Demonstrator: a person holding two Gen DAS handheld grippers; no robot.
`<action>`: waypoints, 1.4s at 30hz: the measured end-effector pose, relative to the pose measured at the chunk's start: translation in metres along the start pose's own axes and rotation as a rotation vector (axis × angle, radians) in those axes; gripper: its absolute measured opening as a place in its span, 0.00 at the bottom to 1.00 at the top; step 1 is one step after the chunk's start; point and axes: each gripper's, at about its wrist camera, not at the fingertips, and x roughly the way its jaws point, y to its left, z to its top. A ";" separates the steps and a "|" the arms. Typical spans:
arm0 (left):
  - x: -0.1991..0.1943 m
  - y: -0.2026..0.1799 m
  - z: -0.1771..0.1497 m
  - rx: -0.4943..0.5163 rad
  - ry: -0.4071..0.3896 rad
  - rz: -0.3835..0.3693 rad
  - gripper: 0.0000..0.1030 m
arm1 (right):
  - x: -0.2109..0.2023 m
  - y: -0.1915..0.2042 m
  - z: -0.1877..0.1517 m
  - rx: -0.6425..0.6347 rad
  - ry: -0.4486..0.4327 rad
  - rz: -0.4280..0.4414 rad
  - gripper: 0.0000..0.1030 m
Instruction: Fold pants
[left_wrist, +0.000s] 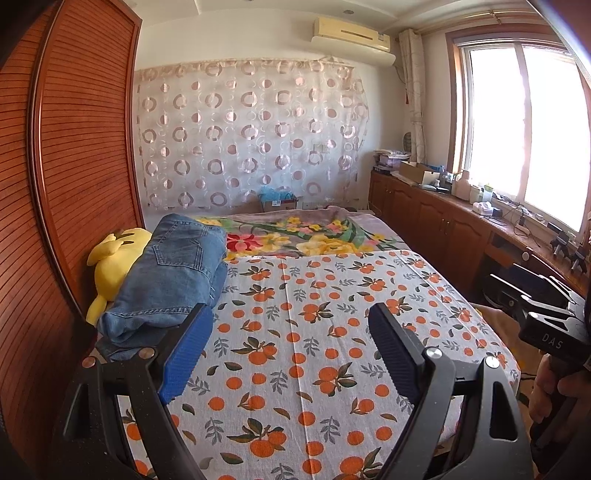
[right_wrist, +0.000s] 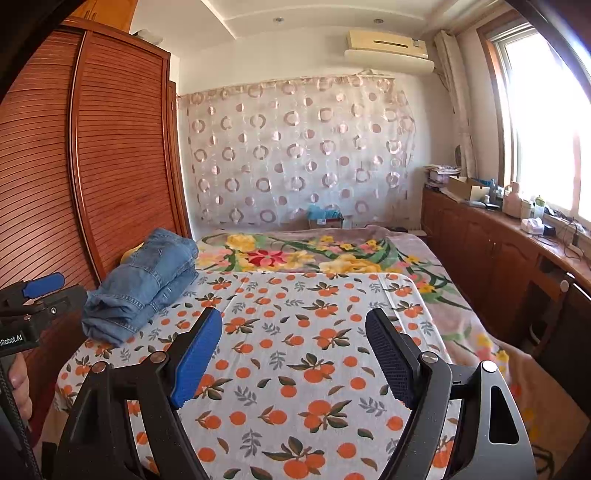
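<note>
Hovering over the bed, we had both grippers spread wide with nothing between their pads: the left gripper hung above the orange-print sheet, jaws released, and the right gripper matched it, jaws released over the same cloth. The pants, blue jeans, lay folded in a thick bundle at the far left of the sheet, close against the slatted wooden wardrobe. From the left wrist view we saw the bundle resting partly on a yellow plush toy, which peeked out on its left side, and the near end of the bundle sat just beyond the left finger of our left gripper; whether they touched, we could not tell. From the right wrist view the jeans sat well to the left of our right gripper, apart from it. A floral blanket covered the far part of the bed, and a circle-patterned curtain hung on the far wall
</note>
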 end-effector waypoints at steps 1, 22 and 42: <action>0.000 0.000 0.000 0.000 0.000 0.000 0.84 | 0.000 0.000 0.001 0.000 0.000 0.001 0.79; 0.000 0.002 -0.004 -0.002 0.007 0.004 0.84 | 0.000 -0.001 -0.003 -0.014 -0.007 0.008 0.79; -0.004 -0.009 -0.007 0.002 -0.007 0.005 0.84 | -0.001 -0.001 -0.002 -0.015 -0.011 0.010 0.79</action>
